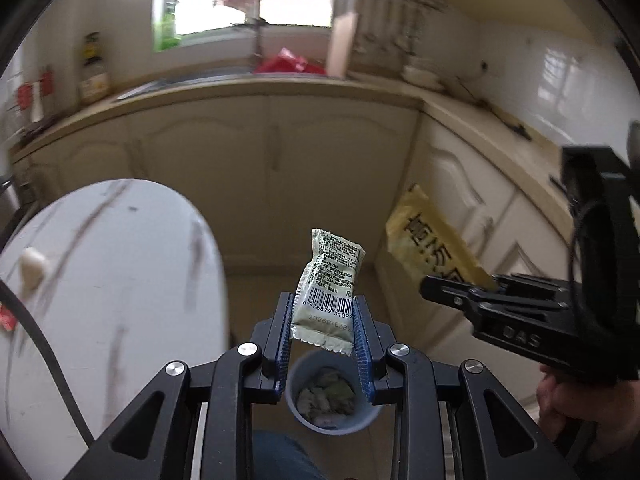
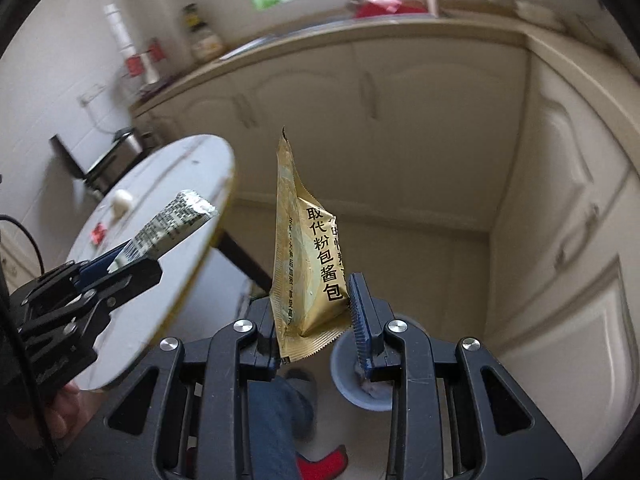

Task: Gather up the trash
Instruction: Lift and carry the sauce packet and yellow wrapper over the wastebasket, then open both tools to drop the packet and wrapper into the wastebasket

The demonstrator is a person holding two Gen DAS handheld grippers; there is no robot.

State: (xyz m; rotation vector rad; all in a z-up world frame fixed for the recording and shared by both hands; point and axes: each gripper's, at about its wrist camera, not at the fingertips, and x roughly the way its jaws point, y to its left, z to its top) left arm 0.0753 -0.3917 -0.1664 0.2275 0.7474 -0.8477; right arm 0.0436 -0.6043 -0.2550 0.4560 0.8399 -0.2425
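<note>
- Left wrist view: the left tool (image 1: 322,322) has its blue pads closed to a narrow gap on a pale green barcoded sachet (image 1: 330,286), gripped by its lower half and standing up above the fingers.
- Directly beneath it on the floor stands a small grey bin (image 1: 332,394), open-topped, already holding crumpled pale wrappers.
- The right tool (image 1: 486,282) enters from the right, pinching a yellow sauce packet (image 1: 426,240) by one end.
- Risk here: the sachet sits above the pads, so on release it could tip forward and land beyond the small bin's rim rather than inside.
- Right wrist view: the right tool (image 2: 314,312) is narrowly closed on the gold sauce packet (image 2: 306,256), held at its bottom corner, the rest rising tall and loose.
- The grey bin (image 2: 346,376) lies below and slightly right, mostly hidden by the fingers; something pale lies inside.
- The left tool (image 2: 134,258) holds the green sachet (image 2: 172,222) near the round white counter (image 2: 168,288), where a white lump (image 2: 122,200) and a red scrap (image 2: 97,234) lie.
- Risk: the long, light packet may flutter or catch a pad, falling onto the floor; both tools crowding one bin could collide.
</note>
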